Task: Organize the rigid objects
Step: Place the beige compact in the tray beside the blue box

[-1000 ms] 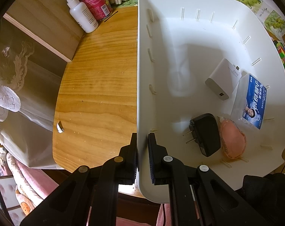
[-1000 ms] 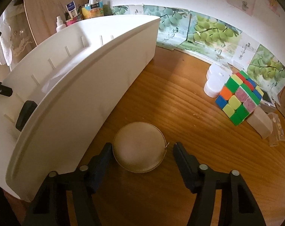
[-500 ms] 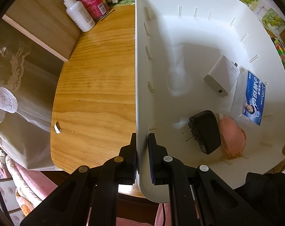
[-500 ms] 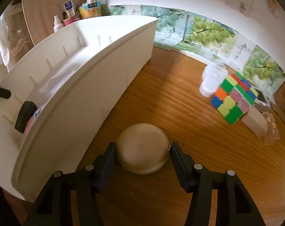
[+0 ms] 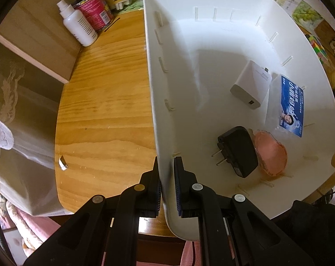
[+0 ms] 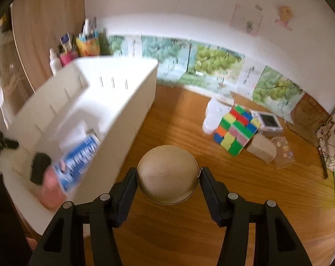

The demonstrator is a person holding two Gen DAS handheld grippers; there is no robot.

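Two hand-held grippers busy. Left hand-held gripper (image 5: 167,173) clamps near wall of white plastic bin (image 5: 211,44), steadying it on wooden table (image 5: 105,102). Right hand-held gripper (image 6: 167,177) pinches round tan disc-shaped case (image 6: 167,174), apparently lifted just beside bin's outer wall. Step: carrying case to bin. Next: clear rim, release over bare floor behind black plug adapter (image 5: 238,151). Farther right, colourful puzzle cube (image 6: 235,130); open table between.

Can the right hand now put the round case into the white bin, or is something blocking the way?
Probably yes. The right gripper holds the round case beside the white bin, whose top is open, with bare floor inside.
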